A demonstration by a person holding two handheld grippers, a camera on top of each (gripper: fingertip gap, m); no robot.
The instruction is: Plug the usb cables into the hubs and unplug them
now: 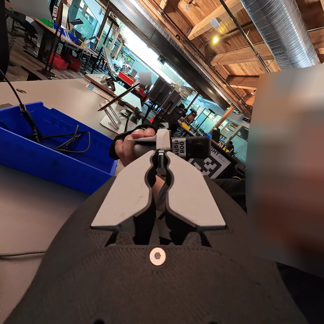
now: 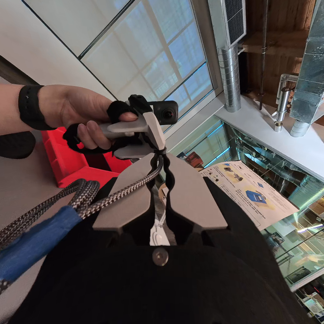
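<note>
Workshop tables lie behind. Left gripper (image 1: 160,158) is clamped on a metal plug (image 1: 160,160); right gripper (image 2: 162,155) pinches a braided cable (image 2: 133,187) at its tips. Seemingly mid-insertion: next, align and push straight. Blue bin (image 1: 57,164) sits far left.

We see a grey braided usb cable (image 2: 133,185) with a blue wrap, its end pinched at our right tongs' tips; its silver plug (image 1: 160,158) sits between our left tongs' tips.

Cables (image 1: 66,142) in bin (image 1: 57,166) on table (image 1: 52,91), probably loose
</note>
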